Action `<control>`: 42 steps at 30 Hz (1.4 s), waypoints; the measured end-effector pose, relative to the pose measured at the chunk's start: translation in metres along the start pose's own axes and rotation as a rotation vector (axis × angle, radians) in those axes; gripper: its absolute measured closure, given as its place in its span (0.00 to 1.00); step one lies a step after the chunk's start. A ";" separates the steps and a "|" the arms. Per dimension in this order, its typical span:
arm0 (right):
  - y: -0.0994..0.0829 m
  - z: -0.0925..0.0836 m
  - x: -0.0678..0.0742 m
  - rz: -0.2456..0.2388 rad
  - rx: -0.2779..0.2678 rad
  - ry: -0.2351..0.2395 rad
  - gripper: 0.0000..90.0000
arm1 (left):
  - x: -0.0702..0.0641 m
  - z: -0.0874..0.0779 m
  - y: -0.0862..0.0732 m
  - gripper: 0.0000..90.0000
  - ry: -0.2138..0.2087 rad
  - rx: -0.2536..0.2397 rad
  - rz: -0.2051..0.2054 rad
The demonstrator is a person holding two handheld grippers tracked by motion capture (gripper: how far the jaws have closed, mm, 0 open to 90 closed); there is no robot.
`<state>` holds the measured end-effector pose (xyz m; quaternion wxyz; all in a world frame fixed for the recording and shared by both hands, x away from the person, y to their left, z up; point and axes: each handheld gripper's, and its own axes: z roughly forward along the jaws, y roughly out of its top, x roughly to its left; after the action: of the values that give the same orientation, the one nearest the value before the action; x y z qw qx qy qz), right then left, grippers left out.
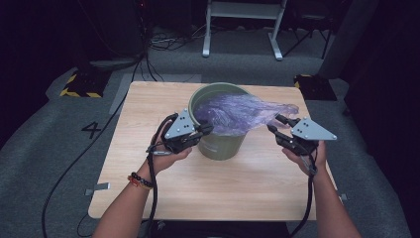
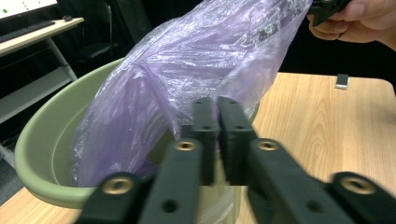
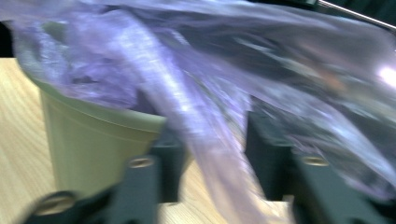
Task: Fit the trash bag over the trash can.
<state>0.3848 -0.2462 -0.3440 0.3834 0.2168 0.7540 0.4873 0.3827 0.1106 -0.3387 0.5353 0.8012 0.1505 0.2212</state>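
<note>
A green bucket (image 1: pixel 218 146) stands at the middle of the wooden table (image 1: pixel 148 168). A crinkled purple plastic bag (image 1: pixel 237 113) sits in its mouth and stretches out over the right rim. My left gripper (image 1: pixel 207 130) is at the bucket's left rim; in the left gripper view its jaws (image 2: pixel 217 105) are nearly together, pinching the bag's (image 2: pixel 187 60) edge above the bucket (image 2: pixel 42 140). My right gripper (image 1: pixel 275 123) is level with the rim on the right. Its jaws (image 3: pixel 212 135) stand apart with a strand of the bag (image 3: pixel 187 93) hanging loose between them, beside the bucket (image 3: pixel 93 144).
The table's right edge lies close behind my right hand (image 1: pixel 307 156). Cables trail from both grippers off the front edge. On the grey floor behind are a white metal frame (image 1: pixel 242 29), black cables and two yellow-and-black striped blocks (image 1: pixel 79 84).
</note>
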 end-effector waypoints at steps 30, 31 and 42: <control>0.018 0.000 0.039 -0.226 0.011 0.059 1.00 | -0.014 0.010 0.059 0.99 0.113 0.048 0.030; 0.016 -0.002 0.040 -0.243 0.024 0.055 1.00 | -0.011 0.006 0.058 1.00 0.118 0.053 0.025; -0.006 -0.012 0.045 -0.261 0.065 0.120 1.00 | 0.008 -0.036 0.031 1.00 0.099 0.032 -0.105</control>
<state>0.3483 -0.2238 -0.3636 0.3906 0.0998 0.8128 0.4205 0.3712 0.1313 -0.2966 0.5250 0.7888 0.2222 0.2297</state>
